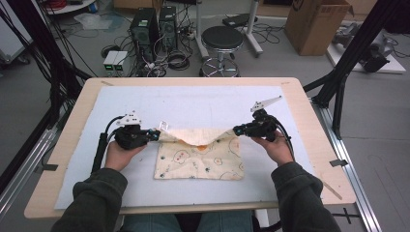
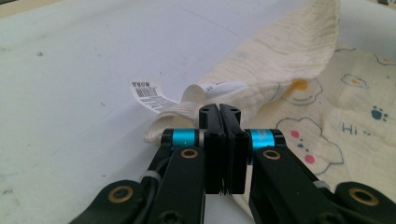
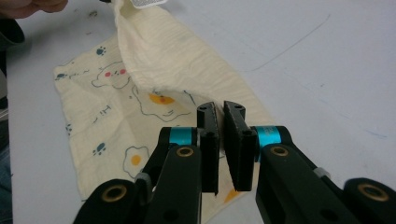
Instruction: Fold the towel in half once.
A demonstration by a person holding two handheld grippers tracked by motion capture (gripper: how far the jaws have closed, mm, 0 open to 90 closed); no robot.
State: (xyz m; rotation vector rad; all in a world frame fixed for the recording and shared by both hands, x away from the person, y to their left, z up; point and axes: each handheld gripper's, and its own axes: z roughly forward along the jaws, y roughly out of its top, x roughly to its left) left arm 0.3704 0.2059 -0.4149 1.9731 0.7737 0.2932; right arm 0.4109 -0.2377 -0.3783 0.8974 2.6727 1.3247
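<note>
Left gripper (image 1: 153, 135) and right gripper (image 1: 238, 129): both clenched on far corners of the printed muslin cloth (image 1: 199, 157), one corner each, top layer lifted and sagging btw. them. Cloth lies centre of the white mat (image 1: 87, 169), near edge flat. Handling est.: light, soft, limp, non-fragile; creases easily. Grip at corners/hem, near the care label (image 2: 148, 94); keep tension even.

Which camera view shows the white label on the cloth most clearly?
The left gripper view: the white label lies close, beside the cloth corner that the left gripper pinches, and its barcode print is visible. The high view shows it tiny; the right gripper view shows its lower edge at the top of the picture.
</note>
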